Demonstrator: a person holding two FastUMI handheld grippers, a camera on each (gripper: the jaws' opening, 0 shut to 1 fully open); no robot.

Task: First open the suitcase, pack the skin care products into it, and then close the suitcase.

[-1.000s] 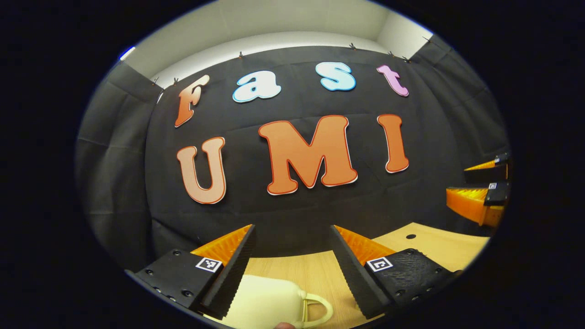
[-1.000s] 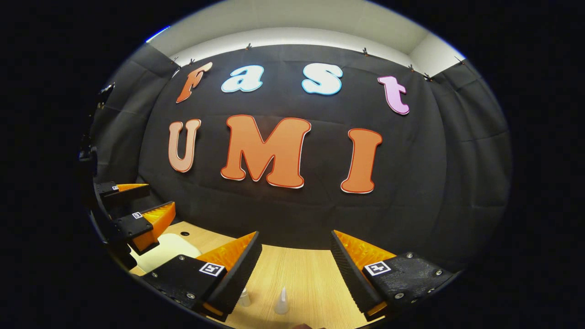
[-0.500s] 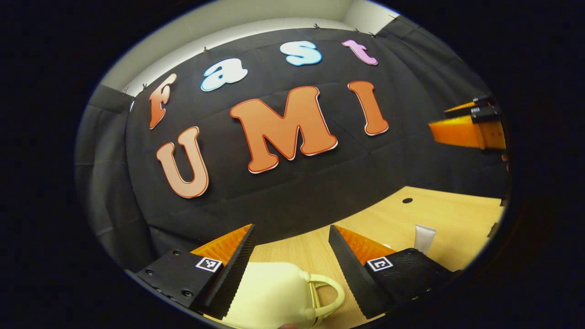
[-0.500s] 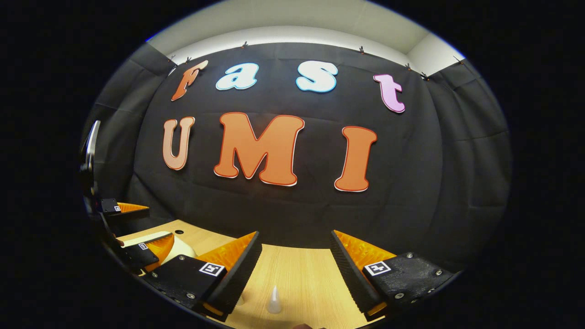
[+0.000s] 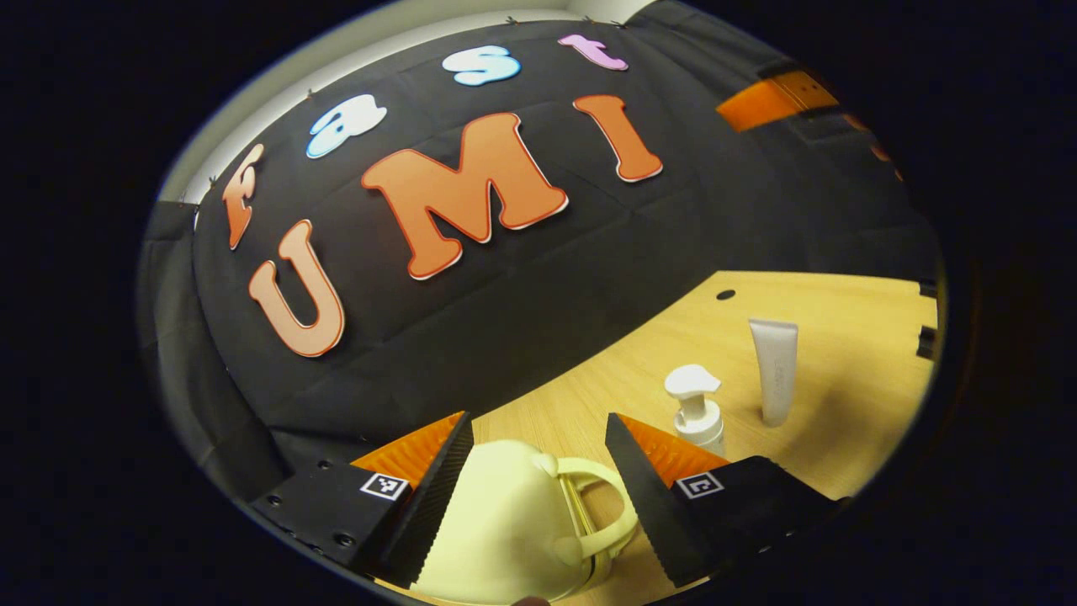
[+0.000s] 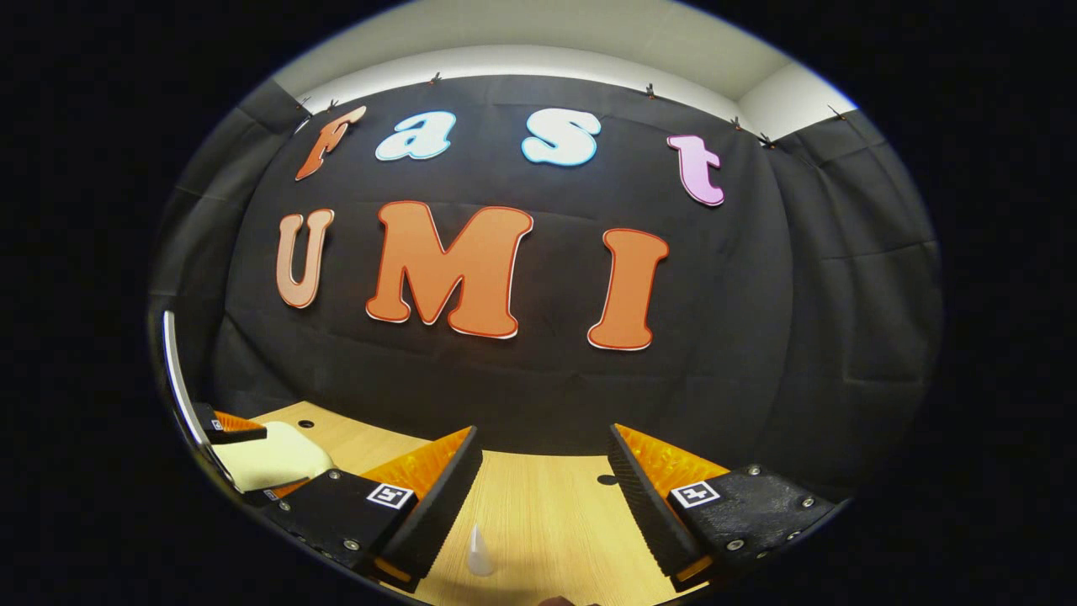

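Note:
A small cream suitcase with a looped handle lies shut on the wooden table. My left gripper is open just above it, one finger on each side of the case, not pressing it. A white pump bottle and a white tube stand on the table to its right. In the right gripper view, my right gripper is open over the table, above a small pointed cap. The left gripper and suitcase sit at the far left there.
The black cloth wall closes the back of the table. A round hole is cut in the tabletop near the wall, and another hole lies ahead of the right gripper. An orange finger of the right gripper shows high up in the left gripper view.
The left gripper has tilted and come down over the suitcase, bringing the pump bottle and tube into its view. The right gripper has drifted slightly; both stay open.

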